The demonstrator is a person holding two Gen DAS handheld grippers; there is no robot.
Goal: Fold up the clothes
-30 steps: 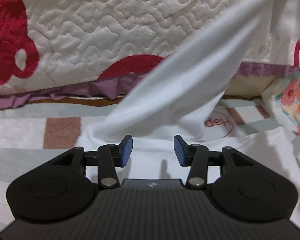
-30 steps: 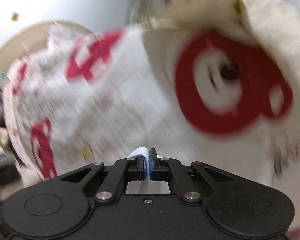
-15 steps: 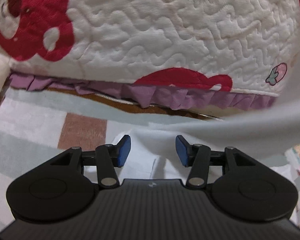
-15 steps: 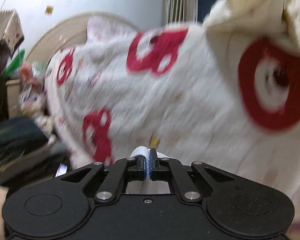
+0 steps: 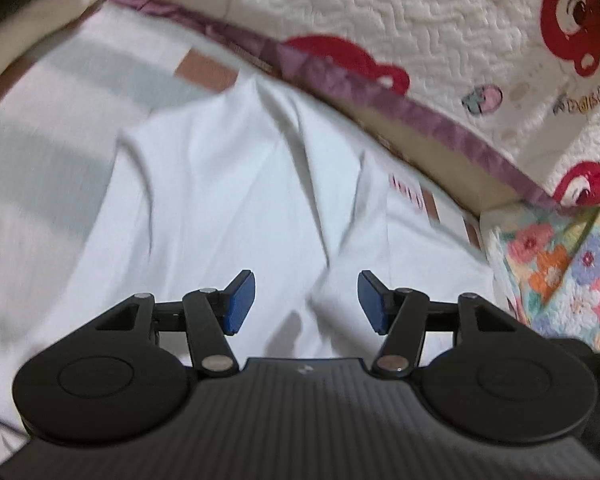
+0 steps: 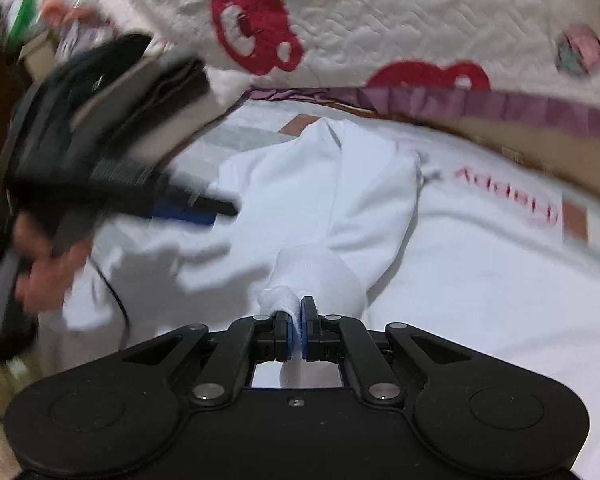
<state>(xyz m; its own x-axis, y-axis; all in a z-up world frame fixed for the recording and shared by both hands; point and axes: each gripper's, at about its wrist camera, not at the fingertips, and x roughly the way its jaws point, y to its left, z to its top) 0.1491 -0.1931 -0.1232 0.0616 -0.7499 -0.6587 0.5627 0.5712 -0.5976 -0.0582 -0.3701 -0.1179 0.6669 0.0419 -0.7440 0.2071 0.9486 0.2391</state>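
A white T-shirt [image 5: 228, 200] with red lettering [image 6: 508, 196] lies spread on the striped sheet, with a folded part lying over its middle [image 6: 340, 184]. My left gripper [image 5: 306, 300] is open and empty, hovering low over the shirt. It also shows in the right wrist view [image 6: 188, 210], blurred, at the left over the shirt. My right gripper [image 6: 297, 326] is shut on a bunched piece of the white shirt [image 6: 284, 300], held just above the rest of the cloth.
A quilted white blanket with red bear prints [image 5: 440, 28] and a purple frill [image 6: 500, 104] rises behind the shirt. A floral cloth [image 5: 560, 264] lies at the right. The pale striped sheet [image 5: 52, 120] stretches to the left.
My right gripper swung down from facing the blanket and room to low over the shirt, still holding the cloth. The lifted white cloth came down onto the shirt. The left gripper turned left and stayed open.
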